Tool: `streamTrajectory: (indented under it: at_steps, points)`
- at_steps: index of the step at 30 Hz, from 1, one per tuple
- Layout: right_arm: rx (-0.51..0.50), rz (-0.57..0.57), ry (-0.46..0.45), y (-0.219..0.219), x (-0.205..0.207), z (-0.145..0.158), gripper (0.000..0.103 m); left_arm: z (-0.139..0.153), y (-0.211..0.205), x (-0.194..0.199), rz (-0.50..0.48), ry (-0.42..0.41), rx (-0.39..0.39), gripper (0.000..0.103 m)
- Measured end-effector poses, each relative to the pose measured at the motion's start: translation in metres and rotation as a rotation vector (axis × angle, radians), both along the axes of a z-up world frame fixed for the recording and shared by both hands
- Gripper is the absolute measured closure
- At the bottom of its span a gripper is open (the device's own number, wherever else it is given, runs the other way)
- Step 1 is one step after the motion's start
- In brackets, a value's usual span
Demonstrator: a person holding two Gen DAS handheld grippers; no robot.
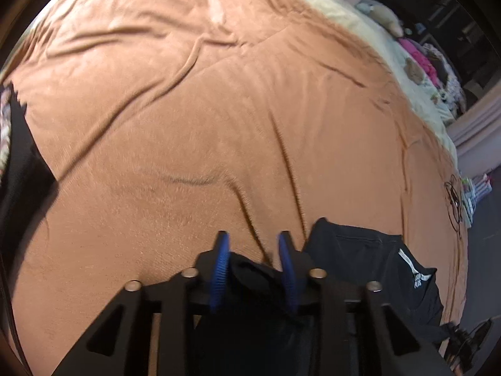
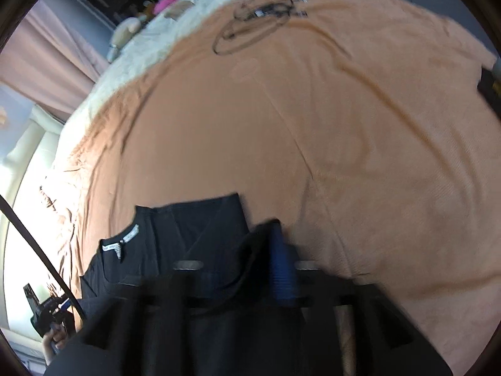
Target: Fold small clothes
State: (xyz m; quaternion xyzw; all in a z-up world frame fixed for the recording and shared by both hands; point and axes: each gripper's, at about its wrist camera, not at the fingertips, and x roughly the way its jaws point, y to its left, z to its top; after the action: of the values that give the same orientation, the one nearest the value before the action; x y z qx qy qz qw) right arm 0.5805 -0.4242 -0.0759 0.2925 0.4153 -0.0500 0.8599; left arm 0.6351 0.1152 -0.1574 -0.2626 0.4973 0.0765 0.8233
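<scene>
my left gripper [image 1: 253, 250] stands with jaws apart, a fold of the black garment [image 1: 369, 263] loose between the blue pads [image 1: 220, 269], not pinched; my right gripper [image 2: 238, 250] is blurred, only one pad clear, cloth bunched at it, grip undetermined; the garment lies on the orange blanket [image 1: 188, 125] at the near edge; risk: unpinched fabric slips and the fold slumps.

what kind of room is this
Most likely a bedroom. The work surface is a bed under an orange blanket, a heap of pink and mixed clothes sits at its far edge, and pinkish curtains hang beside it.
</scene>
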Motion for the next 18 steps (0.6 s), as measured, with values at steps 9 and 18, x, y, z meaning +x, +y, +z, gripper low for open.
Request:
streamTrajectory:
  at_steps: [9,18]
  points:
    - [-0.191,0.144,0.006,0.017,-0.038,0.015,0.027,0.020,-0.023,-0.019,-0.166,0.023,0.129,0.058]
    - [-0.340,0.304,0.168,0.046,-0.043,-0.009,0.027,-0.009,-0.039,-0.034,-0.293,0.180,0.224,0.058]
